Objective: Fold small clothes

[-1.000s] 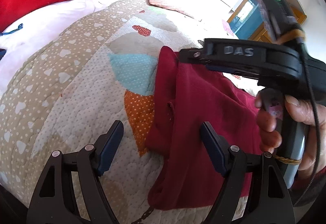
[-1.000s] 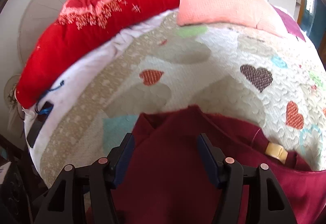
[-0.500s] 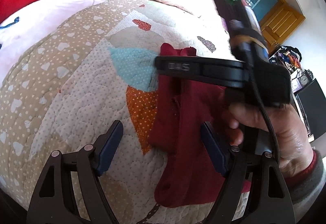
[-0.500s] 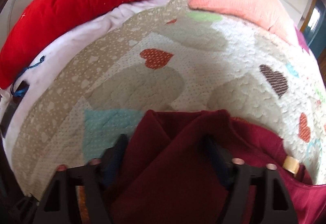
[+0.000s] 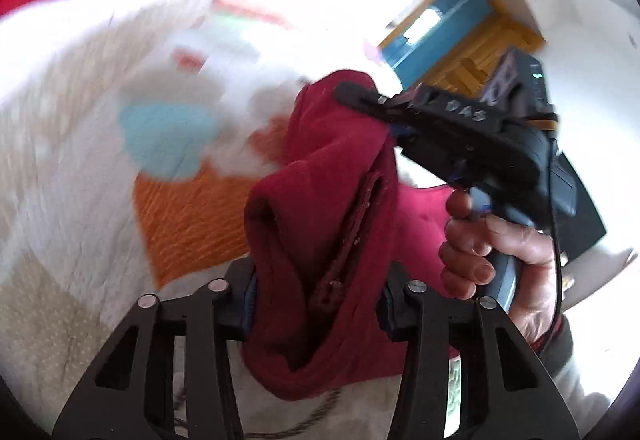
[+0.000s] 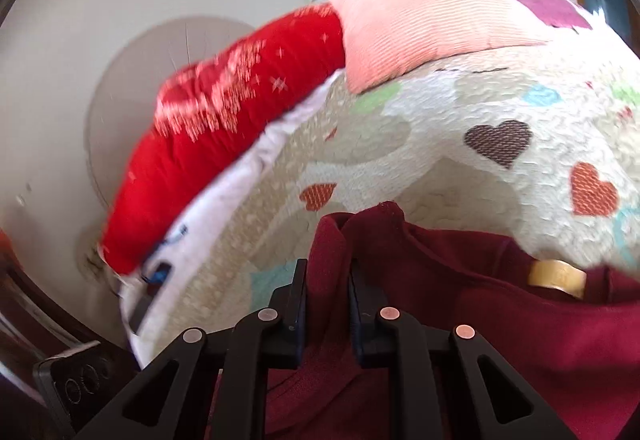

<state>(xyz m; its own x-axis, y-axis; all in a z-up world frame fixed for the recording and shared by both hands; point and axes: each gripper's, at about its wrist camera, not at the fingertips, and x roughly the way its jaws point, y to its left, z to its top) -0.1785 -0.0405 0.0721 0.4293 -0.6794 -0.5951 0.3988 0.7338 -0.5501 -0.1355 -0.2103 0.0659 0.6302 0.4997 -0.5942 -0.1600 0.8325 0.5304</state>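
A small dark red garment [image 5: 320, 208] is bunched up and lifted off the heart-patterned quilt [image 5: 80, 168]. My left gripper [image 5: 316, 300] is shut on its lower folded edge. My right gripper [image 6: 326, 296] is shut on the garment's upper corner [image 6: 360, 224]; it also shows in the left wrist view [image 5: 360, 96], held by a hand at the right. The rest of the garment [image 6: 500, 320], with a tan neck label [image 6: 558, 276], hangs to the right in the right wrist view.
A red pillow [image 6: 224, 128] and a pink pillow [image 6: 416, 28] lie along the bed's far edge. A white sheet edge [image 6: 224, 192] borders the quilt [image 6: 460, 160]. A wooden door [image 5: 460, 36] is behind the bed.
Both grippers went from open to shut on the garment. The garment lay flat on the quilt and is now lifted and bunched. Both views are motion-blurred.
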